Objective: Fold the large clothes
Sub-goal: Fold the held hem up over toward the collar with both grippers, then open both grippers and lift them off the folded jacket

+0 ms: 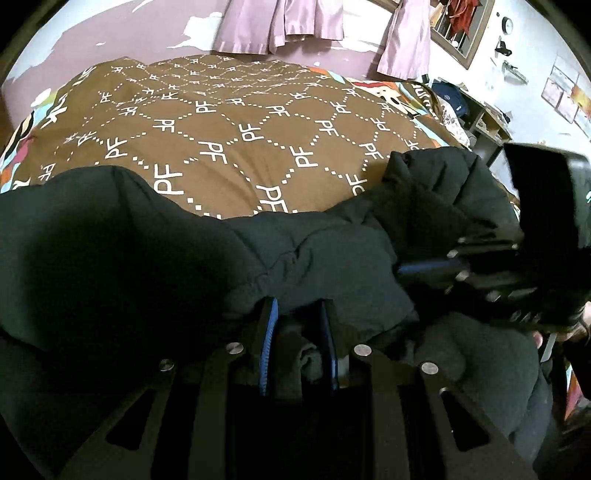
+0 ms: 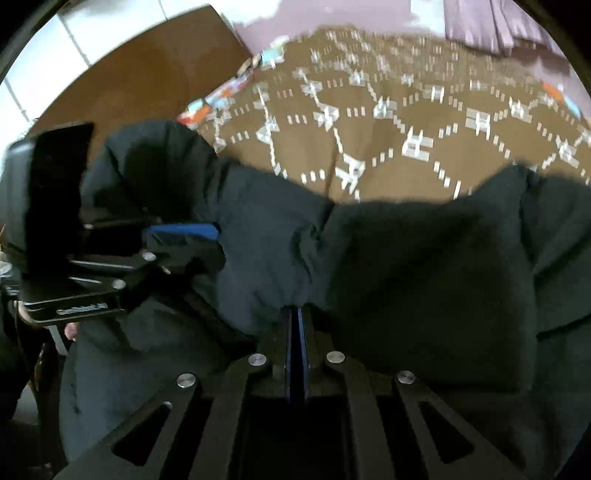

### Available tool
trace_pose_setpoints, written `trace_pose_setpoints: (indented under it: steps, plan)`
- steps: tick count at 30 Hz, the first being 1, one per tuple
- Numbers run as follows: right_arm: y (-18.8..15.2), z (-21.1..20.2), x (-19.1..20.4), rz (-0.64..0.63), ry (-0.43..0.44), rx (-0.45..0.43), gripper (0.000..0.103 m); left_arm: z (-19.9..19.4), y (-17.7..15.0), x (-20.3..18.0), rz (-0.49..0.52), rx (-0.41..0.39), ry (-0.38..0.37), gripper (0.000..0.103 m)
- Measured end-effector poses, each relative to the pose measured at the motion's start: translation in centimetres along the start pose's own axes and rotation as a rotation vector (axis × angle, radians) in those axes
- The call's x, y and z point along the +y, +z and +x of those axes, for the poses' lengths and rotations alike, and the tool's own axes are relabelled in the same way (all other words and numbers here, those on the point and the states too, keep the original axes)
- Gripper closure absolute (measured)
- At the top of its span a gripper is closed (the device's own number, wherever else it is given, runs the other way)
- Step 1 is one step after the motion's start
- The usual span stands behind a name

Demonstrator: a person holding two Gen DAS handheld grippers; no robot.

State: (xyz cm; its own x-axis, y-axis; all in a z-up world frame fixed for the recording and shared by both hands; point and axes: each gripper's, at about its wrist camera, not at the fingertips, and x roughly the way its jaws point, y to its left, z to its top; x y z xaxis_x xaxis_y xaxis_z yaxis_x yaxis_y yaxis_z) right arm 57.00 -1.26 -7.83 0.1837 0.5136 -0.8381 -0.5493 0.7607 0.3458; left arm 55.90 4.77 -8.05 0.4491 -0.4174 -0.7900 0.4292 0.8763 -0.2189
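My left hand-held gripper (image 1: 297, 314) is narrowly parted, its blue pads pinching a fold of the black puffer jacket (image 1: 314, 251). My right hand-held gripper (image 2: 296, 314) is closed almost flat, pads nearly meeting, with the jacket's cloth bunched at its tips; a thin edge seems caught there, though the tips are buried.

The jacket lies heaped across the near edge of the bed, on the brown quilt (image 1: 236, 147) printed with white "PF" letters in dotted diamonds.

No containers close by. A small open shelf unit (image 1: 487, 123) stands by the far wall; its contents are too small to tell.

Left view only: pink curtains (image 1: 284, 22), a window frame (image 1: 461, 29), a dark blue bag (image 1: 450, 98), pictures on the white wall. Right view only: a brown wooden panel (image 2: 140, 81) at the bed's left side; this view is motion-blurred.

Each view shows the other gripper at its margin, both close together over the jacket.

Beyond the jacket the quilt runs flat to the far edge.
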Motion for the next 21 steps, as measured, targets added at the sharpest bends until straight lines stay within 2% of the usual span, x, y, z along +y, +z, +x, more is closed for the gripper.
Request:
trace_pose_setpoints:
  steps: [6, 9, 14, 17, 19, 21]
  plan:
    - [-0.5, 0.8, 0.5, -0.014, -0.051, 0.032, 0.1, 0.2, -0.2, -0.7, 0.027, 0.018, 0.024, 0.084]
    - [-1.2, 0.1, 0.7, -0.013, -0.06, -0.031, 0.1, 0.5, -0.3, -1.1, 0.039, 0.029, 0.038, 0.084]
    - [-1.8, -1.8, -0.5, 0.059, 0.009, -0.127, 0.098, 0.5, -0.6, -1.7, 0.067, 0.024, 0.08, 0.084]
    - [-2.1, -3.1, 0.0, 0.045, -0.02, -0.176, 0.083, 0.3, -0.9, -2.2, 0.085, -0.002, 0.103, 0.082]
    - [-2.1, -3.7, 0.6, 0.03, -0.044, -0.194, 0.062, 0.1, -0.9, -2.4, 0.096, -0.014, 0.115, 0.08]
    - [-2.7, -4.5, 1.1, 0.011, -0.069, -0.2, 0.048, -0.3, -0.8, -2.8, 0.1, -0.03, 0.133, 0.076]
